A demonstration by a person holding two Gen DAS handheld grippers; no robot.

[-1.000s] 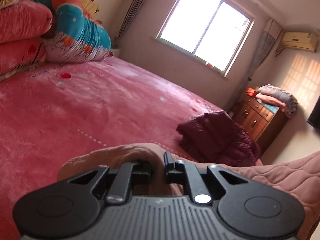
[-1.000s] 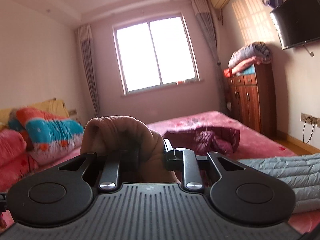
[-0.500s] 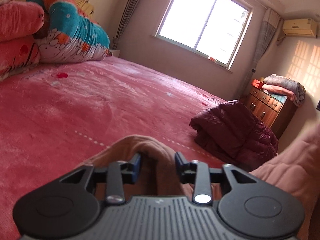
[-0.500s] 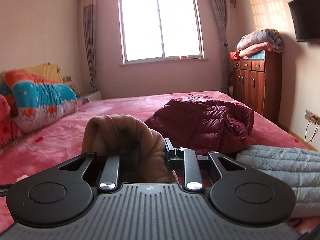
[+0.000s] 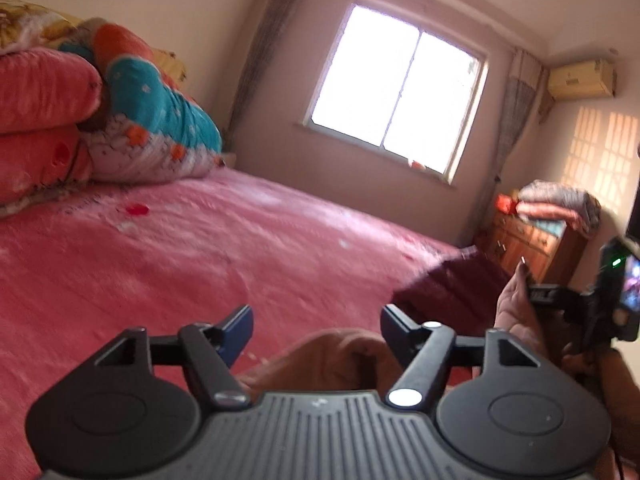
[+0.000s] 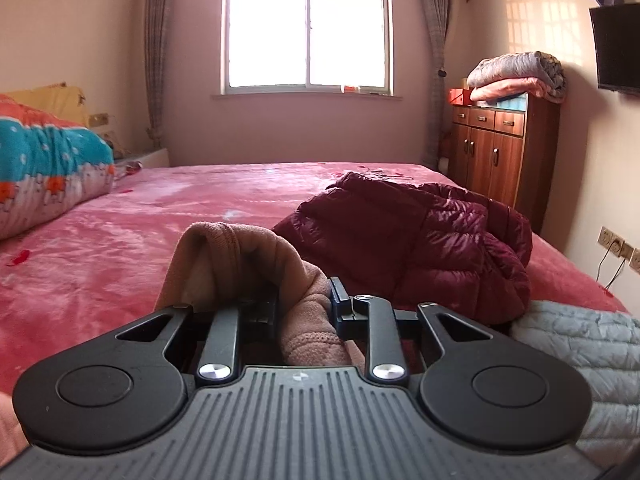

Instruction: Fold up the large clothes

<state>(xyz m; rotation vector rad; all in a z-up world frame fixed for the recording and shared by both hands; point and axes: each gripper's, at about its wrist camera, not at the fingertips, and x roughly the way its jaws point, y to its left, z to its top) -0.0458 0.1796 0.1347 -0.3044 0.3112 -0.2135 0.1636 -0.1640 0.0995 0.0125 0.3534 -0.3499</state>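
Left gripper (image 5: pixel 316 332) tips slightly downward, jaws opening wide, soft pinkish-brown fleece garment (image 5: pixel 332 356) loose between them on the pink plush bedspread (image 5: pixel 160 264); right gripper (image 6: pixel 304 300) clamps a bunched fold; only its view shows a grey quilted garment (image 6: pixel 580 344) and, farther off, a maroon puffer jacket (image 6: pixel 420 236).

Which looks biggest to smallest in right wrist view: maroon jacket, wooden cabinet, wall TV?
1. maroon jacket, though it lies nearest the camera, which inflates it.
2. wooden cabinet.
3. wall TV, cut off by the frame edge, so its full size is unsure.
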